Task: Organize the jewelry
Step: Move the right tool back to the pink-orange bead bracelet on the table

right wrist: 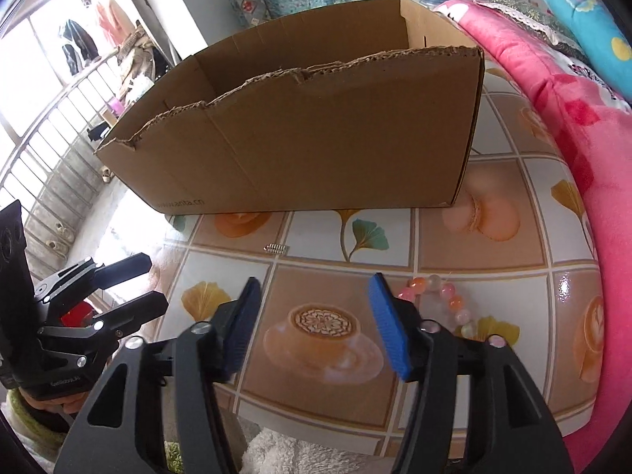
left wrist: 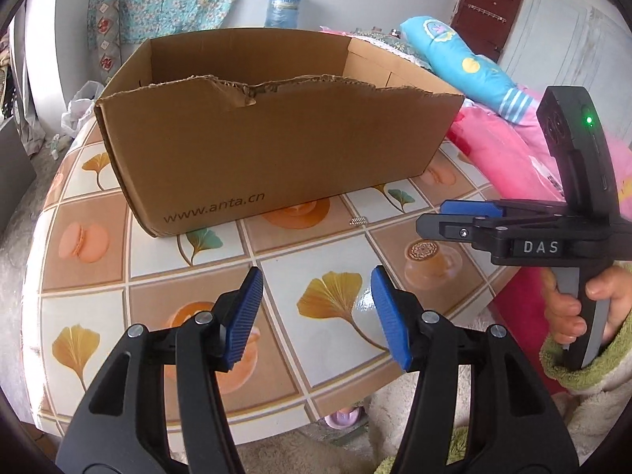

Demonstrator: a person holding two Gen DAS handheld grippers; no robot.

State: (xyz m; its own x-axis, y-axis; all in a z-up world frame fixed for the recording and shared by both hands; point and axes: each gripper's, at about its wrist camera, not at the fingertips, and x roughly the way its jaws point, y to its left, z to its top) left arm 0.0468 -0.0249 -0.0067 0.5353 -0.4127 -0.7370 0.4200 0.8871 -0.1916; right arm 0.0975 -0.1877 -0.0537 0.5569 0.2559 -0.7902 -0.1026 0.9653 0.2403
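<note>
An open brown cardboard box [left wrist: 276,150] printed "www.anta.cn" stands on the tiled table [left wrist: 276,276]; it also shows in the right wrist view [right wrist: 316,138]. A small silver piece of jewelry [left wrist: 358,221] lies on the table in front of the box, also seen in the right wrist view [right wrist: 276,248]. A pink and orange bead bracelet [right wrist: 446,300] lies just right of my right gripper [right wrist: 314,316], partly hidden by its finger. My left gripper [left wrist: 316,316] is open and empty above the table. My right gripper is open and empty; it also shows in the left wrist view [left wrist: 438,221].
Pink bedding [right wrist: 592,150] and a blue pillow [left wrist: 454,55] lie along the table's right side. A water bottle [left wrist: 283,6] stands behind the box. A window with railings [right wrist: 47,118] is at the left. The table's front edge is close below both grippers.
</note>
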